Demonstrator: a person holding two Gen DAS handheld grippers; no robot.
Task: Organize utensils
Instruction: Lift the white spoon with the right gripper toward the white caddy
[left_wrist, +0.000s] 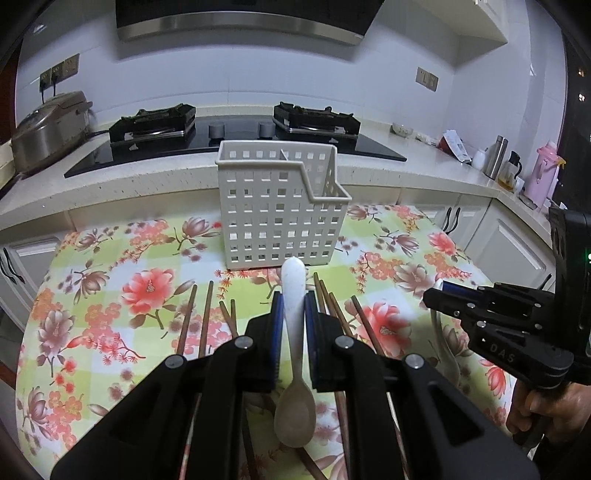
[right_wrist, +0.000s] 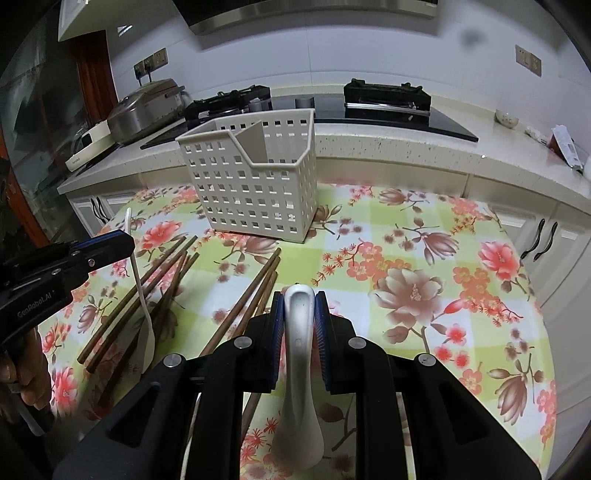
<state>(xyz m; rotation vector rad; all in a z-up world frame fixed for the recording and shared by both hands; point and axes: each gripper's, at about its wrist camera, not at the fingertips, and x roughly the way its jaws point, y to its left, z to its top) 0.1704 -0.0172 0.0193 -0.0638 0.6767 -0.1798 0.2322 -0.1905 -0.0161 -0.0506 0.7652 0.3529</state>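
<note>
Tools (left_wrist: 294, 306) (right_wrist: 299, 306) gripping spoons (left_wrist: 293, 332), caddy (left_wrist: 280, 206) apparently unobstructed

I am in a home kitchen. Ahead of me a black gas hob (left_wrist: 236, 142) sits in a speckled stone counter (left_wrist: 184, 184) under a steel range hood (left_wrist: 240, 22), with a rice cooker (left_wrist: 50, 125) plugged in at the tiled wall and flasks (left_wrist: 493, 157) beside white cabinets (left_wrist: 513, 240).
</note>
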